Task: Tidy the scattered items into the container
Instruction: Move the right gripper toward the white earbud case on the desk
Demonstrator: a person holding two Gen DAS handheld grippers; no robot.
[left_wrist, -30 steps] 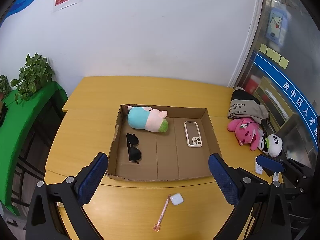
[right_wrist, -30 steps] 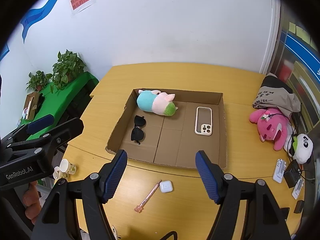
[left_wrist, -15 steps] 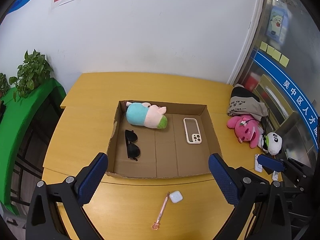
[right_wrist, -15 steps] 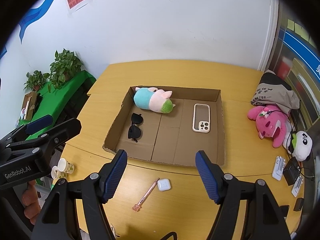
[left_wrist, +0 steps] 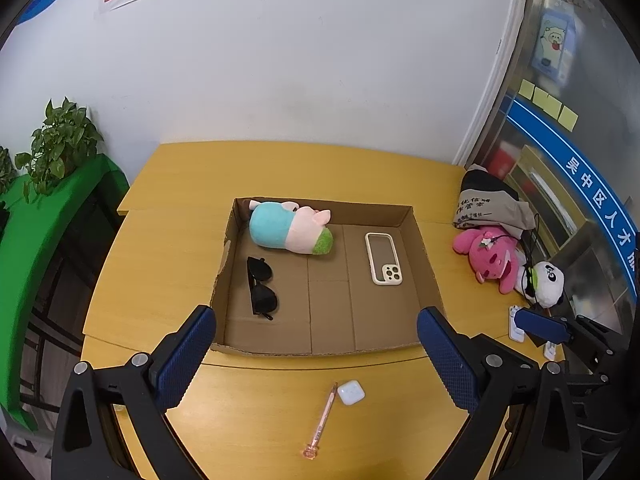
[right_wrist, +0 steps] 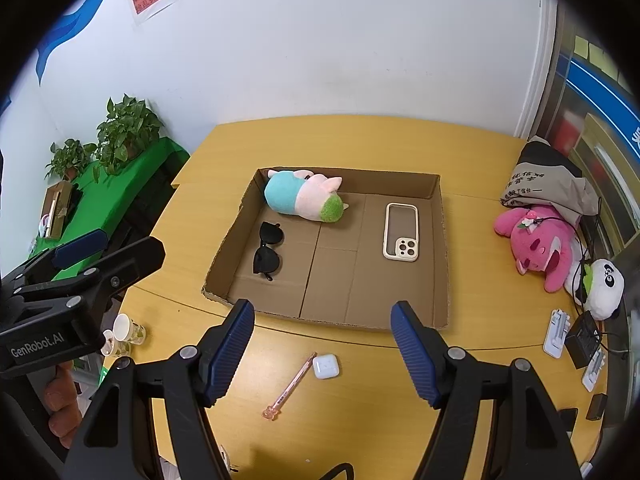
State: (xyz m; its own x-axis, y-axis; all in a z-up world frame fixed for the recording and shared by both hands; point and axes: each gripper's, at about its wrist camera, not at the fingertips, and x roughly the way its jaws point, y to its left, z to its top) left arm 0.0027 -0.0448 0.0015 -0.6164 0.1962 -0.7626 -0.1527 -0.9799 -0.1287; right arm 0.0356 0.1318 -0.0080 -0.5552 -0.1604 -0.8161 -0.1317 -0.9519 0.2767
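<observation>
Right wrist: pen [right_wrist: 289, 385] below open right hand-held gripper [right_wrist: 322, 318].

Open left tongs [left_wrist: 316, 328] hover above pen [left_wrist: 323, 420] and earbud case [left_wrist: 351, 392].

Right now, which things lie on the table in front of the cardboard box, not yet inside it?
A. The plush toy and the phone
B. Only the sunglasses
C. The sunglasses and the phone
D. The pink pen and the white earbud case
D: the pink pen and the white earbud case lie on the table, outside the near wall of the cardboard box.
</observation>
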